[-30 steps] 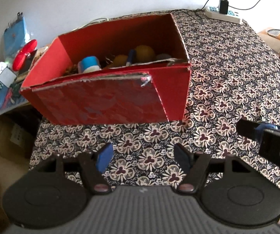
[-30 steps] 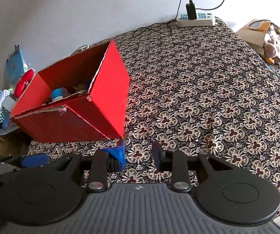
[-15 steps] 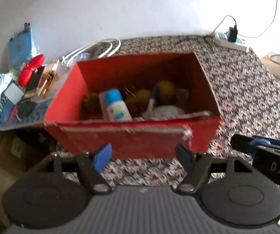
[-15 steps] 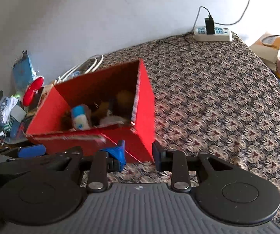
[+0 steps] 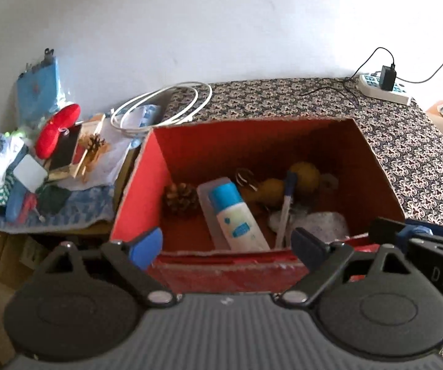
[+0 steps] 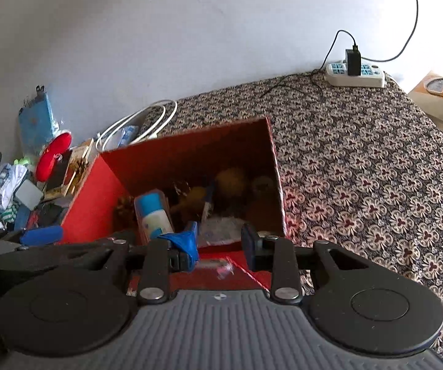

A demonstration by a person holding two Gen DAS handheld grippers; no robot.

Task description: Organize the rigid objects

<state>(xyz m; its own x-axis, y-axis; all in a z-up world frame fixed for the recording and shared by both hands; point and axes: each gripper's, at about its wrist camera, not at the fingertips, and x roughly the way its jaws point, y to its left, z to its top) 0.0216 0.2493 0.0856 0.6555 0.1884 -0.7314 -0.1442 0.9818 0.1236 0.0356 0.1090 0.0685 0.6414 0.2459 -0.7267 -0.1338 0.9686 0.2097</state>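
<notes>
Now both views look down into the open red cardboard box (image 5: 372, 160) instead of at its outer front wall, as they did a second ago: both hands have risen and come forward over its near rim. Its contents are in plain sight: a brown pine cone (image 5: 180, 198) near the left wall, a white bottle with a blue cap (image 5: 236, 215) lying in a clear tray right of the cone, a white-and-blue pen (image 5: 286, 212) leaning right of the bottle, and two yellow rounded things (image 5: 306, 174) toward the back wall. I judge that the things are already gathered in the box, so this reads as a check or a reach for one more item.

The left tongs (image 5: 227, 245) are opening wide, with nothing between the pads; they hang over the box's near rim. The right tongs (image 6: 219, 245) stand partly apart, also over the near rim, gripping nothing; a loose blue wrap hangs off their left finger. The box sits on the flower-patterned tabletop (image 6: 375, 169), with a white power strip (image 6: 357, 75) far behind it
</notes>
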